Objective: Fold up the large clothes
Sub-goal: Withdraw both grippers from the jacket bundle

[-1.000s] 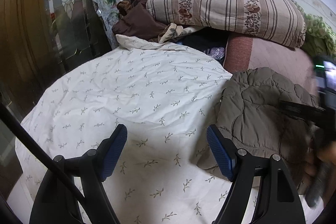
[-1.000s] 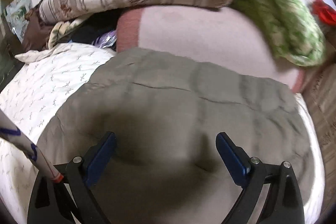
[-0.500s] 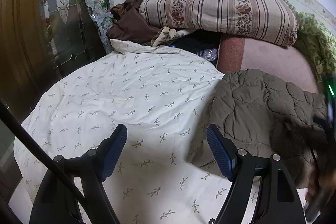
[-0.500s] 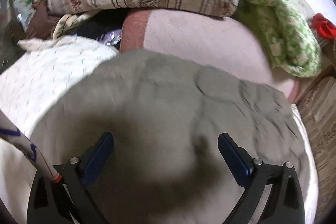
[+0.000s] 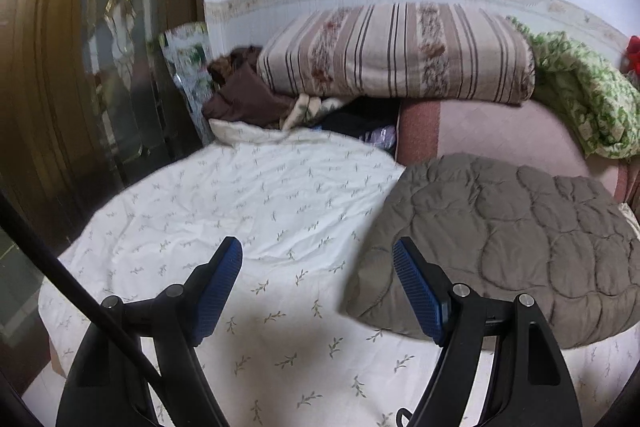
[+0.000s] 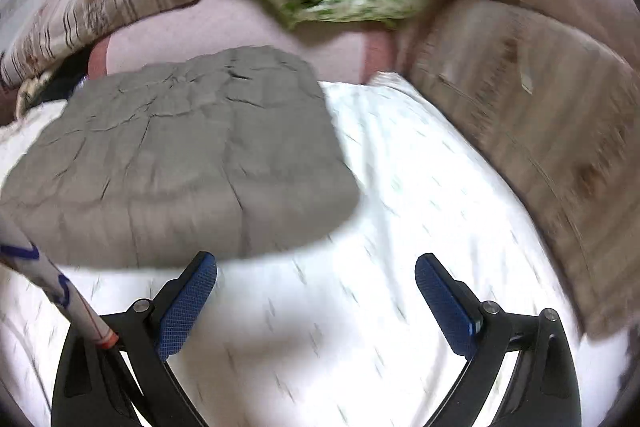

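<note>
Lying folded into a thick, puffy block, the grey-brown quilted jacket [image 5: 516, 239] rests on the white leaf-print bedspread [image 5: 248, 203], its stitched surface rumpled in rounded panels and its far edge touching the pink mattress edge [image 5: 420, 131]. Beyond the jacket sit a striped pillow [image 5: 396, 51] and a green floral blanket [image 5: 584, 95]. The left gripper [image 5: 318, 287] hovers with jaws wide just beside the jacket's near corner; the right gripper [image 6: 316, 303] gapes wide over bare bedspread, holding nothing.
</note>
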`<state>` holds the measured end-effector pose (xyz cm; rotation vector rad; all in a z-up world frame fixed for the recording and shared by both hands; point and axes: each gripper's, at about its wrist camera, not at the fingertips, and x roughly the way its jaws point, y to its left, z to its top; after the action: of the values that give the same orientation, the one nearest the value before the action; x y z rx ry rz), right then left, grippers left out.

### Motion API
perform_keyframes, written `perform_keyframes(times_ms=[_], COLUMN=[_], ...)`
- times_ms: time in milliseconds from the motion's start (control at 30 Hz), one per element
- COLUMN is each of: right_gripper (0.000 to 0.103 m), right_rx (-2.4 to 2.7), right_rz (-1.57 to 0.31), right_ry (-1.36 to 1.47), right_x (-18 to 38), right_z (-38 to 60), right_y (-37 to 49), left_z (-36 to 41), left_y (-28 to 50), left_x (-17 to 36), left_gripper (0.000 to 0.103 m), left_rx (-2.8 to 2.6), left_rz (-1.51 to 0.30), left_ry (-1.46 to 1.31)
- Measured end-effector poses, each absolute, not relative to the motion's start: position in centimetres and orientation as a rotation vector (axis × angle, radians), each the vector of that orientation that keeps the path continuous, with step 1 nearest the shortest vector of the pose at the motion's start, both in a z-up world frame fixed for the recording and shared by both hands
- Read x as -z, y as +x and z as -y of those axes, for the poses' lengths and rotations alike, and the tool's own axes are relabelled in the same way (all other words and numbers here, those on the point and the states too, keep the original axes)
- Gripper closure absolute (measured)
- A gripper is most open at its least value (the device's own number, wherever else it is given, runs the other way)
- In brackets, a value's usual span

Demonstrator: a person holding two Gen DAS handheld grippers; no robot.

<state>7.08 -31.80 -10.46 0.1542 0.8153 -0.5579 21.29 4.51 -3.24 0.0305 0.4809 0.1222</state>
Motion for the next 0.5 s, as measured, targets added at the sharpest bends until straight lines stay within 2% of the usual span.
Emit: perform_keyframes(times_ms=[100, 200, 500], right_gripper=[0.002, 0.002, 0.002], right_rx=[0.566, 0.566, 0.479], right_rz=[-0.788, -0.763, -0.727], right_ry=[0.225, 0.275, 0.363], right_x=[10.8, 11.5, 11.7], right_z=[31.0, 29.8, 26.8], right_y=[1.2, -3.3, -6.3], left_z=[-3.5, -2.8, -2.5], left_y=[18.5, 15.0, 4.7], left_x=[2.1, 1.2, 0.7], left_gripper=[0.02, 0.02, 0.018], left_rx=[-0.121, -0.095, 0.032], left_rz=[-0.428, -0.416, -0.511], left_ry=[0.033, 0.032, -0.019])
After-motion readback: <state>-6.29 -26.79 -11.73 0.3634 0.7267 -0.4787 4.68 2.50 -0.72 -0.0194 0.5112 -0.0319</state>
